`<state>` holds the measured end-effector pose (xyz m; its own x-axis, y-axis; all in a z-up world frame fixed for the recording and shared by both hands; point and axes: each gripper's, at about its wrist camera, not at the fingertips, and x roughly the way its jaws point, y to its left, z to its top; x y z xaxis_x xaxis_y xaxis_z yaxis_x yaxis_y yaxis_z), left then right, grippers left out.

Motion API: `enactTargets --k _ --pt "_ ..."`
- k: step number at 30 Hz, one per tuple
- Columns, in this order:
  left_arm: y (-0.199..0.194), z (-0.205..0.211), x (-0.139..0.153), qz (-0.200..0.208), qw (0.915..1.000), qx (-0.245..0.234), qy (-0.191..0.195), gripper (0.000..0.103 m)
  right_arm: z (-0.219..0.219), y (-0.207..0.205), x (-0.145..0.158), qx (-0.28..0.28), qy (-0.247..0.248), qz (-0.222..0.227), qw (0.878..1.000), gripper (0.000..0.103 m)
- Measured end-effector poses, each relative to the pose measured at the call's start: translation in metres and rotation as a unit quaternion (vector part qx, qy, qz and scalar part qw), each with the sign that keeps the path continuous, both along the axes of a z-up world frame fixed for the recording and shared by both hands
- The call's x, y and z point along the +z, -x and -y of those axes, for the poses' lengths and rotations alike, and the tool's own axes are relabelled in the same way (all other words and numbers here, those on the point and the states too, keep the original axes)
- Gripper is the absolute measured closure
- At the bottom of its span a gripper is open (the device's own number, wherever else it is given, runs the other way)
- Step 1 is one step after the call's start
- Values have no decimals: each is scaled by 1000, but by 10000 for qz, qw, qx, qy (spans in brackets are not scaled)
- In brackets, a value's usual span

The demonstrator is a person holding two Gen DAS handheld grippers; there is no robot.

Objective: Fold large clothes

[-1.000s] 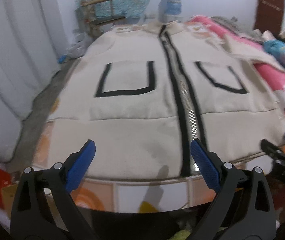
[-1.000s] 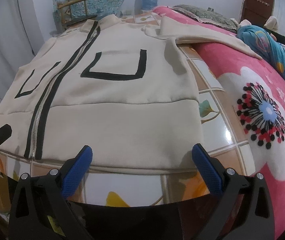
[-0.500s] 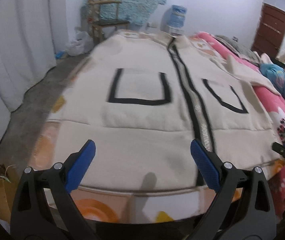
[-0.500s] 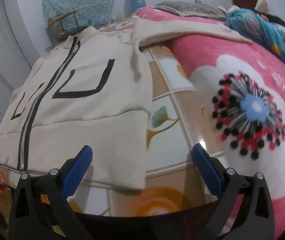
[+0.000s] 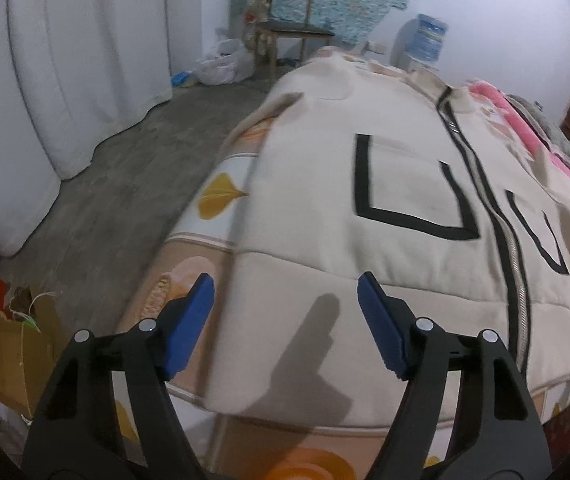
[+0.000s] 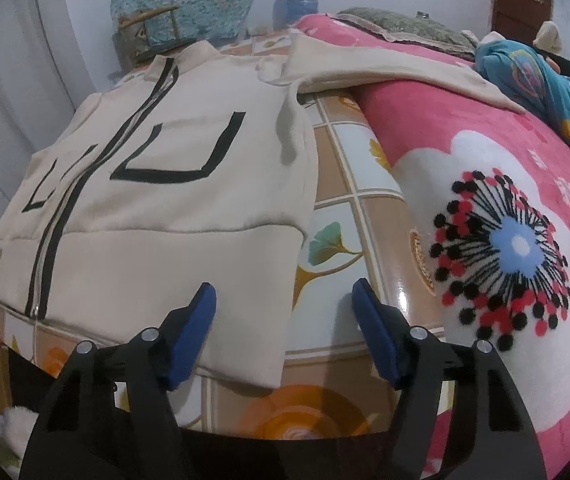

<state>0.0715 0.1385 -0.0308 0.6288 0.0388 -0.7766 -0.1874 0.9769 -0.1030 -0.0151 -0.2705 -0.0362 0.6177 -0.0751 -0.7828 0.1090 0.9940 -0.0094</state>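
Although both tools hover close to the near hem, neither touches the big cream zip-front jacket with black pocket outlines (image 5: 405, 240), which lies flat and face up on the glossy tiled mat with orange and teal leaf prints (image 6: 349, 208), collar far away and hem nearest, so its long axis runs straight away from both cameras. Starting at the left, the left gripper (image 5: 285, 324) hangs with jaws spread wide and nothing between them, straddling the jacket's left side edge just above the bottom corner; that corner sits slightly ahead and below. Moving right, the black-trimmed zipper (image 5: 513, 264) runs down the middle. Further right, the right gripper (image 6: 283, 320) is likewise spread and empty, its left blue pad over the hem and the right bottom corner lying between the jaws. One sleeve (image 6: 397, 68) drapes onto the pink floral blanket (image 6: 525, 208). Each corner is judged nearest its own-side tool.
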Motion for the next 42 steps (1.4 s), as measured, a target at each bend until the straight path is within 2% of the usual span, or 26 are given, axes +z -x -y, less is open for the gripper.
enactTargets --k 1,3,4,7,12,13,15,16,17,20,28,35,36,38,39,42 --pt "-3 -3 -4 -52 10000 30 -20 34 0 -1 -1 16 30 -18 10000 39" --pt "-9 -5 -11 -191 9998 35 -22 43 -1 -5 -3 46 79 -39 10000 44" --pt "-11 -5 -13 -208 9998 19 6 44 -2 -8 -3 75 80 -21 9999 46" --pt "-12 0 -11 -90 9998 -130 -104 54 -4 -20 -7 159 148 -15 9998 53" --pt "-14 6 -11 14 9994 -221 -256 62 -5 -42 -12 303 113 179 9993 60" --pt "-14 8 -10 29 9992 -245 -323 68 -6 -45 -11 332 98 182 9992 64" --pt "-12 15 -7 85 9972 -323 -666 81 -8 -48 -7 336 140 179 9992 79" --pt "-10 18 -6 110 9957 -351 -852 93 -8 -48 -5 359 138 177 9991 84" --pt "-8 21 -3 132 9940 -421 -998 95 -7 -47 -1 386 49 186 9991 87" --pt "-1 24 4 199 9931 -521 -1036 97 -4 -41 5 387 -89 206 9990 91" --pt "33 28 17 276 9909 -716 -1106 97 8 -14 13 331 -343 207 9986 92" --pt "73 19 17 -61 9931 -719 -928 97 8 30 14 262 -393 104 9988 92" --pt "77 17 13 -152 9933 -724 -886 96 8 36 9 243 -352 60 9991 91" --pt "82 12 8 -273 9935 -718 -838 88 11 41 6 102 -111 -2 9999 81" --pt "83 9 7 -306 9939 -703 -794 88 12 42 8 75 -64 -2 10000 78" --pt "81 -2 16 -231 9960 -606 -612 74 14 45 27 51 23 281 9996 64"
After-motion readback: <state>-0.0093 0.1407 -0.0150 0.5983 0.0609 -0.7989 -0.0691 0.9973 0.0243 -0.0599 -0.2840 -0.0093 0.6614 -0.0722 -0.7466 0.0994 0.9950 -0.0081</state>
